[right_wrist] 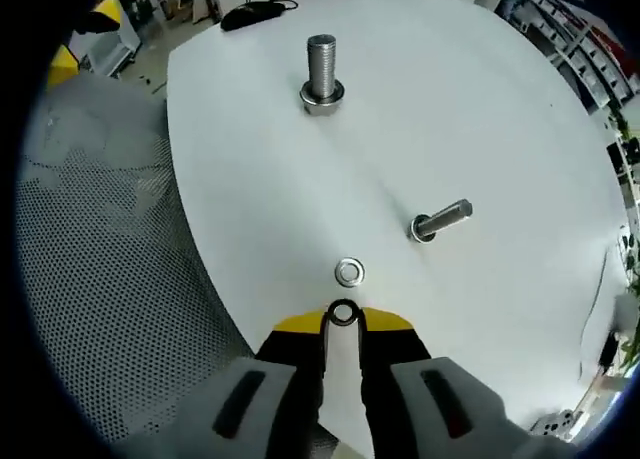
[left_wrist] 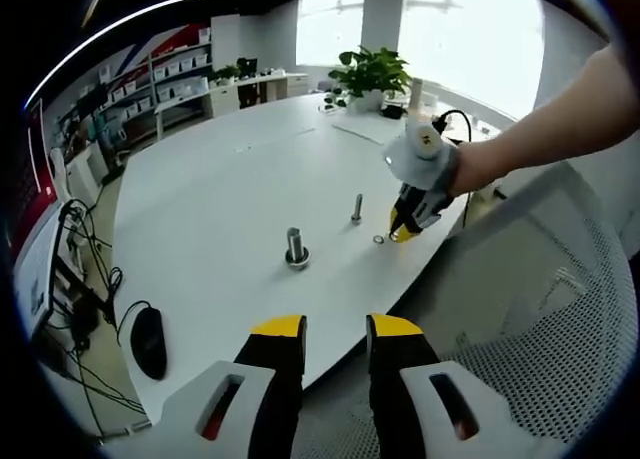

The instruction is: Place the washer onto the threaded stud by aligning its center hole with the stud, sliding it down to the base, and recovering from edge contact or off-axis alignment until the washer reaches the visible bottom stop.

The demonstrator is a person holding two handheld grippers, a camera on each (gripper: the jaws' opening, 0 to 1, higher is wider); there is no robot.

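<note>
Right gripper [right_wrist: 342, 324] fingers pinch a washer [right_wrist: 342, 313] above the table [right_wrist: 500, 109]

right gripper [right_wrist: 342, 319] pinches a washer [right_wrist: 343, 313] | second washer [right_wrist: 349, 272] just ahead on table [right_wrist: 500, 99] | small stud [right_wrist: 440, 220] ahead-right | big stud [right_wrist: 322, 74] far ahead

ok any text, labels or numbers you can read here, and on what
None can be read.
Shelf boxes in the left gripper view: any labels are too small and blurred.
Red wall panel: no legible lettering.
Studs, washers and both grippers: no markings visible.
</note>
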